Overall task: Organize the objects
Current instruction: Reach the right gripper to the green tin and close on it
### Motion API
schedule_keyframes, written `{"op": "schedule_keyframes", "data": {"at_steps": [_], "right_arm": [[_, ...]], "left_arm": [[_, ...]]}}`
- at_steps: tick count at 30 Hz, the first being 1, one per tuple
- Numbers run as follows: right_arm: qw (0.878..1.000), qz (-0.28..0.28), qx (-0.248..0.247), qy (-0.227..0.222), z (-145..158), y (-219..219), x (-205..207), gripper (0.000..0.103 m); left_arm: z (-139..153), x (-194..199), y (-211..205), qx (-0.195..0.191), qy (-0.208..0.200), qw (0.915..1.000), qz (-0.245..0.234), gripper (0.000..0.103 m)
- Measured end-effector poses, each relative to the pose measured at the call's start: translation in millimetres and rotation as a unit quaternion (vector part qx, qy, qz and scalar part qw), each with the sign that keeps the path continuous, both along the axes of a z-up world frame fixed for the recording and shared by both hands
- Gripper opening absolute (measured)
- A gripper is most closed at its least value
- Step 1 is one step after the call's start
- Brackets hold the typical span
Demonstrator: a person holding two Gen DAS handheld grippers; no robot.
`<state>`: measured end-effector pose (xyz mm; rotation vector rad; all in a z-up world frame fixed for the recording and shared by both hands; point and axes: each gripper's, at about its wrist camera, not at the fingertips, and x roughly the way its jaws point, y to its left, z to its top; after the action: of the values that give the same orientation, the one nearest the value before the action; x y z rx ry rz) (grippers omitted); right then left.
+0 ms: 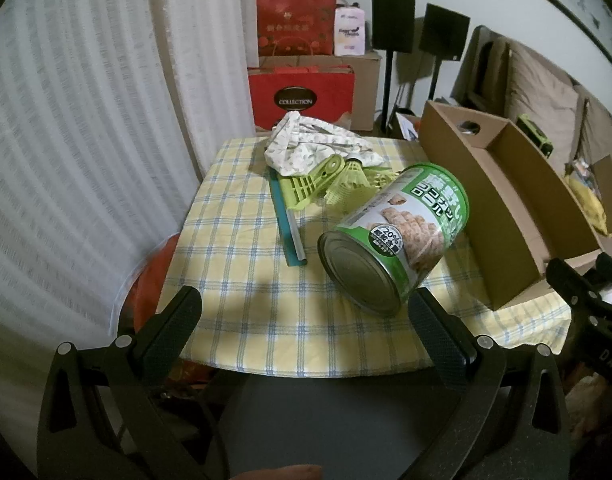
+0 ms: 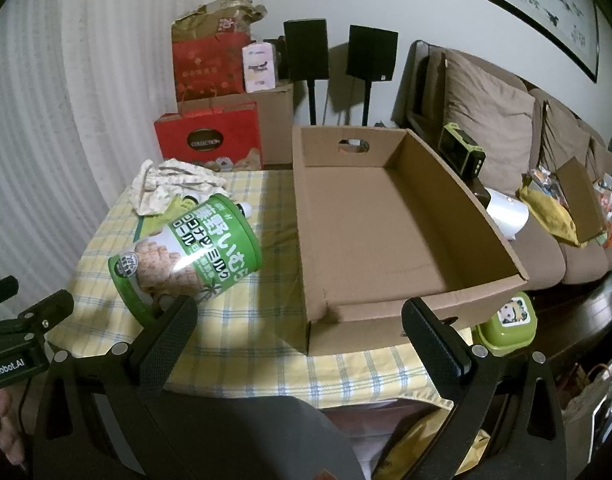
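The desk (image 1: pixel 242 304) wears a yellow and blue checked cloth. Going from left to right in the left wrist view, a white curtain (image 1: pixel 74 140) hangs at 9 o'clock. Next, a crumpled white cloth with small leaves (image 1: pixel 306 146) lies at the far side of the desk, at 12 o'clock. Just in front of it sit a lime green plastic piece (image 1: pixel 306 184) and a yellow-green shuttlecock (image 1: pixel 352 176), touching each other. A teal ruler (image 1: pixel 286 224) lies flat, pointing from the cloth toward the near edge. To the right of it, a big green tin (image 1: pixel 394 236) lies on its side with its silver bottom facing the camera. At 3 o'clock stands an open cardboard box (image 1: pixel 486 208), just beside the tin. The left tongs (image 1: pixel 306 316) are spread wide and hold nothing; the right finger tip is close under the tin. In the right wrist view the tin (image 2: pixel 186 256) is at 9 o'clock and the box (image 2: pixel 370 232) fills the middle. The right tongs (image 2: pixel 302 320) are spread wide too and hold nothing, with the near wall of the box between their tips. A brown sofa (image 2: pixel 506 128) sits at 2 o'clock.
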<state>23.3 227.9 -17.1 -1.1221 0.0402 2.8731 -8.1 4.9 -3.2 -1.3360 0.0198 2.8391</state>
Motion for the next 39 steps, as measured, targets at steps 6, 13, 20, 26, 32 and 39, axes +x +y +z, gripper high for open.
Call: {"op": "schedule_keyframes", "data": {"at_steps": [6,13,20,26,32,39], "right_arm": [[1.000,0.001,0.003,-0.002,-3,1,-2,0.103],[1.000,0.004,0.006,-0.003,-5,-4,-10,0.103],[1.000,0.023,0.001,-0.001,-5,-7,-26,0.103],[0.998,0.056,-0.026,-0.012,-8,-10,-45,0.103],[0.993,0.086,-0.078,-0.019,-1,-5,-82,0.103],[0.979,0.141,-0.141,-0.032,0,-4,-127,0.102]], "left_arm": [[-2,-4,-1,0.002,0.001,1.0000,-0.001,0.103],[-6,-15,-1,0.005,-0.003,1.0000,-0.008,0.103],[-5,-29,-7,0.023,0.013,0.9995,-0.017,0.103],[-8,-47,-20,0.057,0.010,0.9983,-0.010,0.103],[-18,-53,-21,0.075,-0.009,0.9969,-0.022,0.103],[-29,-55,-16,0.117,-0.024,0.9918,-0.046,0.103]]}}
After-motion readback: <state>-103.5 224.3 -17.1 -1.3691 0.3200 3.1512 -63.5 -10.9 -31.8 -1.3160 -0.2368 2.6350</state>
